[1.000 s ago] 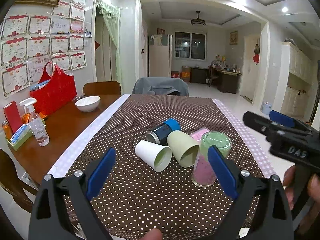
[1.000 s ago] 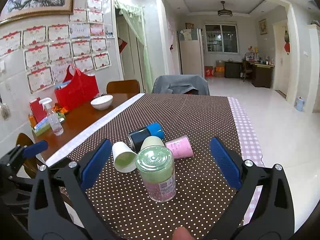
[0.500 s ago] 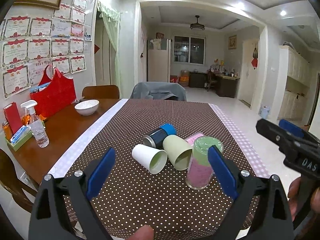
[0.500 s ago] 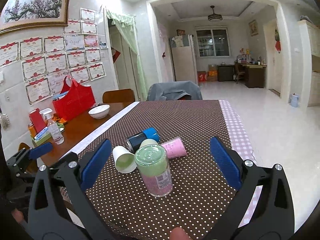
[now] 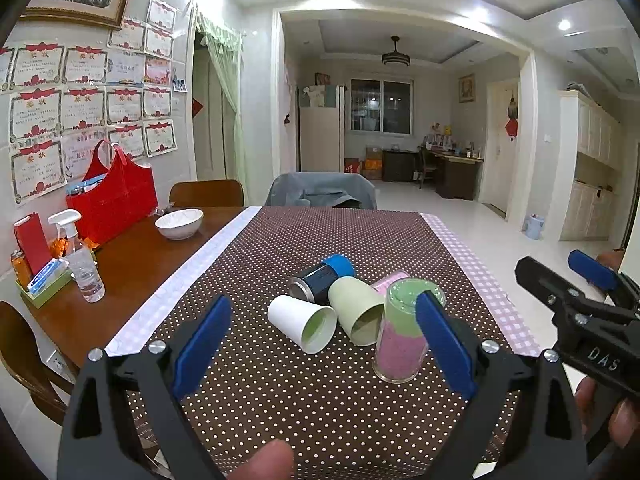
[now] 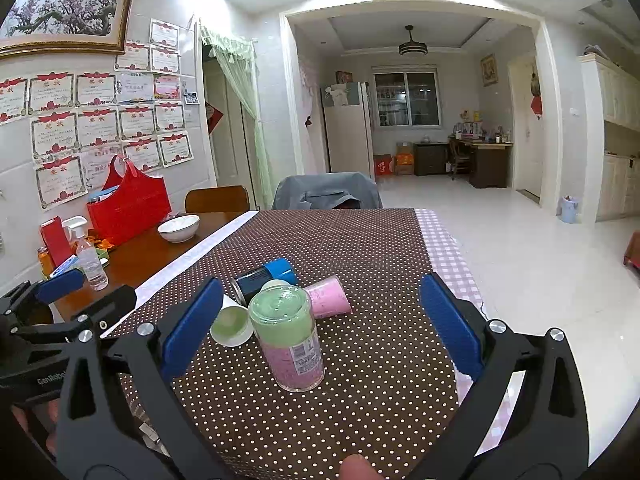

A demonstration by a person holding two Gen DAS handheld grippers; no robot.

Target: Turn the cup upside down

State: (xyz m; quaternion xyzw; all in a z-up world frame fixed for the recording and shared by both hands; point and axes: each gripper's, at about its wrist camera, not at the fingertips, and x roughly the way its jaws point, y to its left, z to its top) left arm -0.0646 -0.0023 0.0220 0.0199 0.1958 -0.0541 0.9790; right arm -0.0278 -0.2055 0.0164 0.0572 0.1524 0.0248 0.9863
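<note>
A clear cup (image 5: 404, 330) tinted green and pink stands upside down, rim on the dotted tablecloth (image 5: 320, 400); it also shows in the right wrist view (image 6: 290, 336). Behind it lie a white cup (image 5: 302, 322), a pale green cup (image 5: 356, 308), a pink cup (image 6: 328, 296) and a dark can with a blue cap (image 5: 322, 276). My left gripper (image 5: 320, 344) is open and empty, short of the cups. My right gripper (image 6: 316, 328) is open and empty, with the upside-down cup between its fingers' line of sight but apart from them.
A white bowl (image 5: 179, 223), a spray bottle (image 5: 82, 264), a red bag (image 5: 114, 196) and a green tray of small items (image 5: 40, 280) sit on the bare wood at left. Chairs (image 5: 320, 192) stand at the far end. The table's right edge drops to the tiled floor (image 6: 540, 280).
Both grippers have pulled back and risen slightly from the cups, so the cups look farther away. The upside-down cup stands free and has not moved.
</note>
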